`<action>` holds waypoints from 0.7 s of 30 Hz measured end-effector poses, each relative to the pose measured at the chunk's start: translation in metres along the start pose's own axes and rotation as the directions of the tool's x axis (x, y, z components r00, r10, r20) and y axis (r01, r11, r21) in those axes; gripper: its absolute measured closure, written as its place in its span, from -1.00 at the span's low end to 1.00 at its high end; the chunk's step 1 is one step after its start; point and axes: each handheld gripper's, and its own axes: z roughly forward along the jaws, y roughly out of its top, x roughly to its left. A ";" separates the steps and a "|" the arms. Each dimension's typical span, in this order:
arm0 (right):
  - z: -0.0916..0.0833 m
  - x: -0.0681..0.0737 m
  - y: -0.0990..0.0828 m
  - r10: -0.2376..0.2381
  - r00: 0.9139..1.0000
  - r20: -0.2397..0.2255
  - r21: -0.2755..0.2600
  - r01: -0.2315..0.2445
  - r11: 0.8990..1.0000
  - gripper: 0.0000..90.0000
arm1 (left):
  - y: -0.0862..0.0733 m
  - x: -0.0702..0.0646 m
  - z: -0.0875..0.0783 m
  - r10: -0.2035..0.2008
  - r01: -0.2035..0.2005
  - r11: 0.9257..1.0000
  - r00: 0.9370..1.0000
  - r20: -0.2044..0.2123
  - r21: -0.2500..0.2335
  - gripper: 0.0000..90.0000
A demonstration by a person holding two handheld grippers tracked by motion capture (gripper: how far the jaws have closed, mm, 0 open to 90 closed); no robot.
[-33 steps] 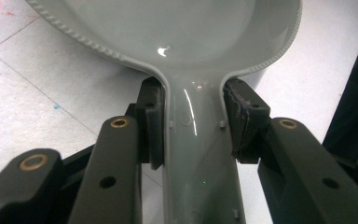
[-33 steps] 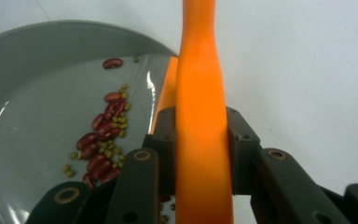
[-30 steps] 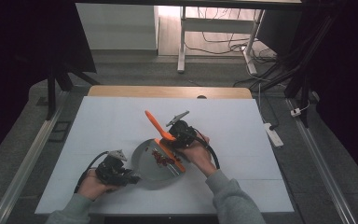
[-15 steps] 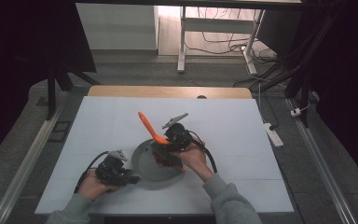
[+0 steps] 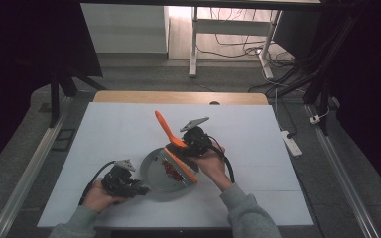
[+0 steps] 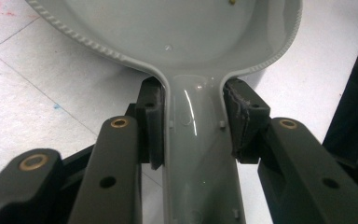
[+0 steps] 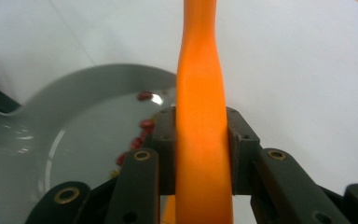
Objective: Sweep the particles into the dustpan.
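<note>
Grey dustpan point(image 5: 164, 174) near the worktop's point(image 5: 258, 129) front edge, handle clamped by left tongs point(image 6: 192, 123); red crumbs point(image 5: 170, 169) inside. Orange brush point(image 5: 171, 140) grasped mid-handle by right tongs point(image 7: 200, 140), head resting in the pan. Both likely light, stiff plastic, somewhat slick; best held at the handles, as now. Versus a second ago: brush handle swung leftward, right hand shifted slightly; dustpan unmoved.

Left gripper point(image 5: 141, 189) low, right gripper point(image 5: 178, 148) raised (both clamped).
</note>
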 end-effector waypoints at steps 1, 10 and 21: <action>-0.001 -0.002 -0.002 -0.002 1.000 0.007 0.001 0.002 1.000 0.57 | 0.000 0.000 0.000 0.000 0.000 1.000 1.000 0.000 0.000 0.36; 0.004 -0.014 -0.017 0.036 0.998 0.049 0.051 -0.039 0.998 0.57 | 0.000 0.000 0.000 -0.001 0.001 1.000 1.000 0.000 0.001 0.36; 0.016 -0.007 -0.015 0.027 1.000 0.012 0.068 -0.028 0.997 0.57 | 0.000 0.000 0.000 -0.001 0.001 1.000 1.000 0.000 -0.001 0.36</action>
